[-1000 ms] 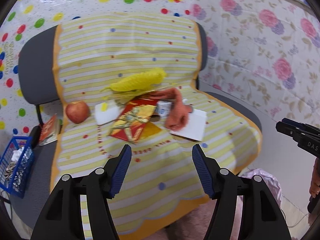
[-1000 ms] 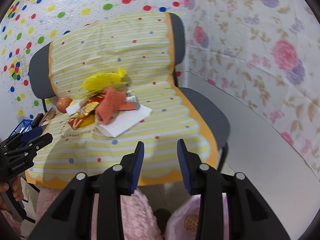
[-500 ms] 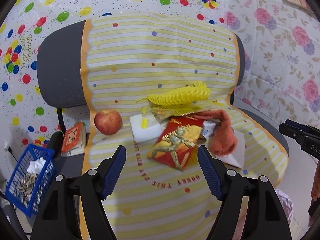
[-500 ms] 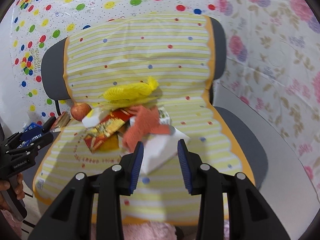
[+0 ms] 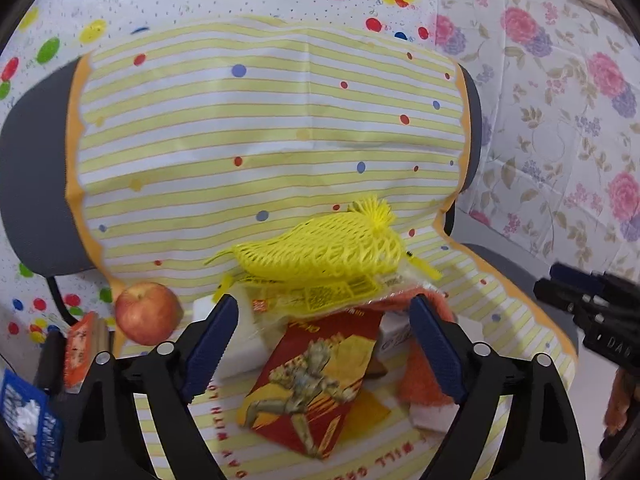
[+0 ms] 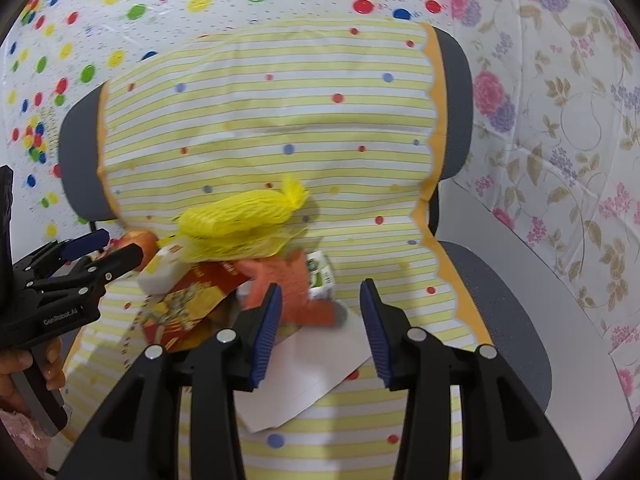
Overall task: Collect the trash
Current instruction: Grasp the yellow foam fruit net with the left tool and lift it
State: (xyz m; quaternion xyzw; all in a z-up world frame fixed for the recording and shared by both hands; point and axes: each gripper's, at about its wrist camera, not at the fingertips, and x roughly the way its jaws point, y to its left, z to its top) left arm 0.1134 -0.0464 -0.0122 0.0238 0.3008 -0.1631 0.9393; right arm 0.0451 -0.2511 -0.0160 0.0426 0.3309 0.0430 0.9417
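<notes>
A pile lies on the striped chair cover: a yellow mesh net bag, a red and gold snack wrapper, an orange cloth, a white block, a small carton and white paper. My left gripper is open, its fingers astride the wrapper just below the net bag. My right gripper is open over the orange cloth and paper. The net bag and wrapper also show in the right wrist view.
A red apple sits left of the pile. A blue basket with scraps and a small orange book are at the chair's left. Grey chair back edges and papered walls surround the seat.
Both grippers have moved forward toward the pile, which now fills the lower middle of each view. Both stay open; nothing was grasped.
</notes>
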